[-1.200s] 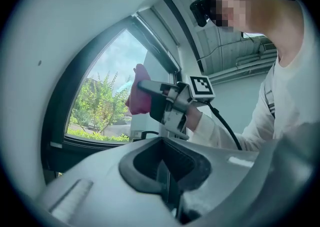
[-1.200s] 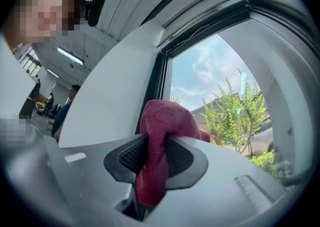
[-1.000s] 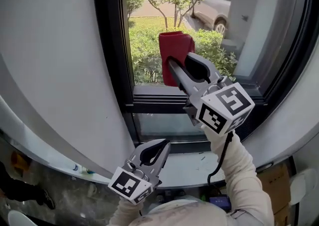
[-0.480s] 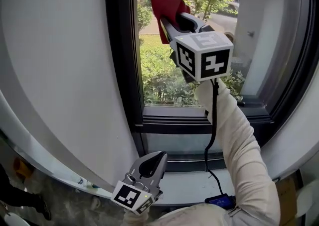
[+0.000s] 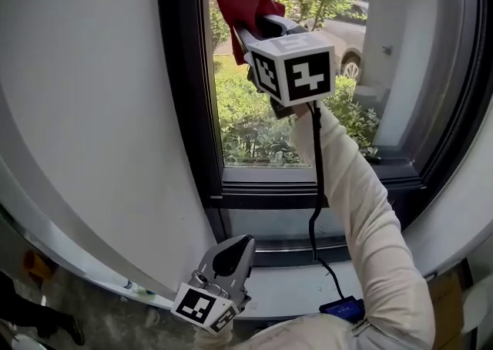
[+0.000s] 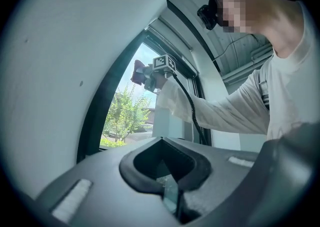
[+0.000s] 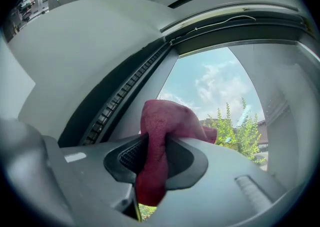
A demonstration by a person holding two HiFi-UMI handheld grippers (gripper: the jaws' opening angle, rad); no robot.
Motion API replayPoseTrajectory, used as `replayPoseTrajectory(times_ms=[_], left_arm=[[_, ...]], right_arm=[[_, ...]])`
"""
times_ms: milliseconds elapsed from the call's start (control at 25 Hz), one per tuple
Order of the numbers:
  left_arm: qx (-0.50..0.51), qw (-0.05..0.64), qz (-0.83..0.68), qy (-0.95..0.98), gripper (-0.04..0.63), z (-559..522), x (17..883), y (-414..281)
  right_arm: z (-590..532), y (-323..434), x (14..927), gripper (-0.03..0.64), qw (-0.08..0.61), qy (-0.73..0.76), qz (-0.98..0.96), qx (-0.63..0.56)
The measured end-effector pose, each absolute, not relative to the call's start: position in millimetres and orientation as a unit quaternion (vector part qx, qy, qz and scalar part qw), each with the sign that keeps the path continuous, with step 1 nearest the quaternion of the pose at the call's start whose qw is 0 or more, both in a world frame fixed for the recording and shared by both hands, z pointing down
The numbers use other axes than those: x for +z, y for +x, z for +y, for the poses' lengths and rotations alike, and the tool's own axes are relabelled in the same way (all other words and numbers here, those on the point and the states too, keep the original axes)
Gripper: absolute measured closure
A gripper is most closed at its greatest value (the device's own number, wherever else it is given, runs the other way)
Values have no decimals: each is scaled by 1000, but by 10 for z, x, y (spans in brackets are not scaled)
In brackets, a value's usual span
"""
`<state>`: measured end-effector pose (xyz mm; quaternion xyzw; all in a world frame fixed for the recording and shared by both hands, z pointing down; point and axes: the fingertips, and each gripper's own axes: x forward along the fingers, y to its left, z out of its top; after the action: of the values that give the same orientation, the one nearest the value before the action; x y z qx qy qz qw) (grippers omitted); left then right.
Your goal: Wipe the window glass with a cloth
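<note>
The right gripper (image 5: 254,28) clamps the red cloth (image 5: 240,3) at the window glass (image 5: 262,117), high by the pane's left edge. The left gripper (image 5: 235,252), jaws together and empty, hangs beside the sill (image 5: 296,279). Press evenly, cloth flat, and overlap the strokes.

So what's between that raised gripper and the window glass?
Only a red cloth, bunched and pinched in the right gripper's fingers, sits ahead of it toward the glass. The right gripper view shows this best.
</note>
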<state>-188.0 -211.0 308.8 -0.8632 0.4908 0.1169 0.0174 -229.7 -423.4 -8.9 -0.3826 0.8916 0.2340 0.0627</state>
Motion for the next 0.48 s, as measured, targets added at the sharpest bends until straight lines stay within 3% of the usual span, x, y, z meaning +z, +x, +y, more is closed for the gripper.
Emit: replayPoseTrajectory(times_ms=[480], left_arm=[[104, 17, 456, -884, 595, -2189, 3040, -1452]], right_arm=[[-4415, -1136, -130, 505, 82, -436, 872, 208]])
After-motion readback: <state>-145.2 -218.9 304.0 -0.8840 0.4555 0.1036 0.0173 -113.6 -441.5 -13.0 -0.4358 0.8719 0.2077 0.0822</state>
